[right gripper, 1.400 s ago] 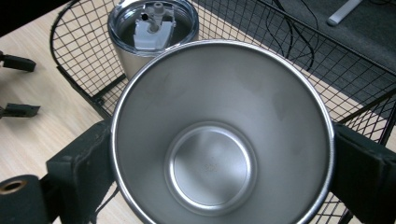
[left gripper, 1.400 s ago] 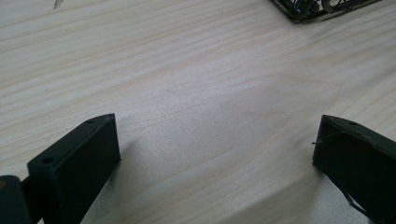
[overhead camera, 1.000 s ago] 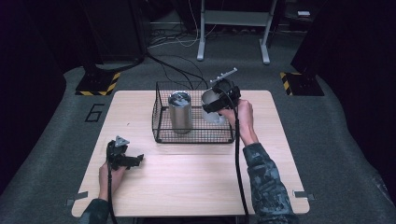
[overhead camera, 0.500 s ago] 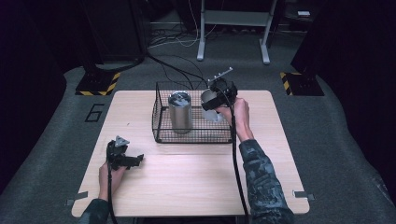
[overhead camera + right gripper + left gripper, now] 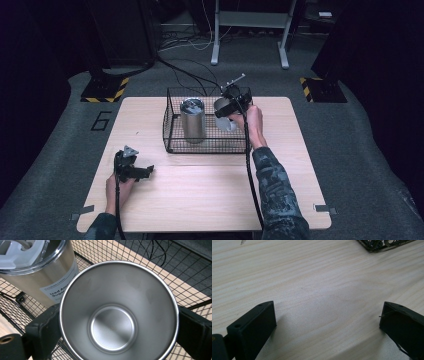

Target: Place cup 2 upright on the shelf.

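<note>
Gripping the open stainless-steel cup [image 5: 117,312] by its outer wall, the right gripper [image 5: 227,109] has a black jaw pressed to each side, holding it over the black wire basket [image 5: 172,135] beside a lidded steel tumbler with a paper label [image 5: 192,120]. That cup looks light, rigid and slick; I'd guess polished metal could slide in the pads, so a hold just below the rim seems safest. The left gripper [image 5: 131,169] rests on the pale wooden table [image 5: 200,200], jaws spread wide with nothing between them.
</note>
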Demonstrator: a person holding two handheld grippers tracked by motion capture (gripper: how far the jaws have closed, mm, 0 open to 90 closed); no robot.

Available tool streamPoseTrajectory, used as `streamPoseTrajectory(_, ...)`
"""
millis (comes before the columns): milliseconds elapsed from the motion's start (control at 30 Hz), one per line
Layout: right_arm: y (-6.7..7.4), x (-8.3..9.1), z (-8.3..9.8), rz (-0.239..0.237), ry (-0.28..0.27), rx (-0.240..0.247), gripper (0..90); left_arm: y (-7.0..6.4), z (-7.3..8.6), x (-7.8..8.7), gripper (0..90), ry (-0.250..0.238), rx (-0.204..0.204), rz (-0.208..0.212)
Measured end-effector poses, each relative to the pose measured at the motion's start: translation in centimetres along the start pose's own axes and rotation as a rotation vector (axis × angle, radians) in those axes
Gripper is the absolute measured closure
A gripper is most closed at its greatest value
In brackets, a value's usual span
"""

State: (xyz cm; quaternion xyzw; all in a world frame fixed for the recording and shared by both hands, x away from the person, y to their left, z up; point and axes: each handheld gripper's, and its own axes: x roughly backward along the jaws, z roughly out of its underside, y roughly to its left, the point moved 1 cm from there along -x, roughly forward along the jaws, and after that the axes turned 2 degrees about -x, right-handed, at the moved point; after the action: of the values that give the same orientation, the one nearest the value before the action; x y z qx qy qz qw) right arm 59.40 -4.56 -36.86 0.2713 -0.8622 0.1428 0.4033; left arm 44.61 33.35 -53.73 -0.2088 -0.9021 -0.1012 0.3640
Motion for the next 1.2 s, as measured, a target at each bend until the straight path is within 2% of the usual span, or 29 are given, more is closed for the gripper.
streamPoseTrajectory(367, -0.2, -1.8, 0.0, -0.002, 0.023, -0.010, 5.8, 0.0, 0.0, 0.0, 0.5, -0.001, 0.001, 0.000)
streamPoseTrajectory(600, -0.5, -2.8, 0.2, -0.012, 0.038, -0.033, 5.8, 0.0, 0.0, 0.0, 0.5, 0.000, 0.000, 0.000)
streamPoseTrajectory(1133, -0.2, -4.9, 0.6, -0.029, 0.059, -0.079, 5.7, 0.0, 0.0, 0.0, 0.5, -0.001, 0.000, 0.000)
streamPoseTrajectory(1200, -0.2, -5.0, 0.7, -0.026, 0.067, -0.068, 5.7, 0.0, 0.0, 0.0, 0.5, 0.000, 0.000, 0.000)
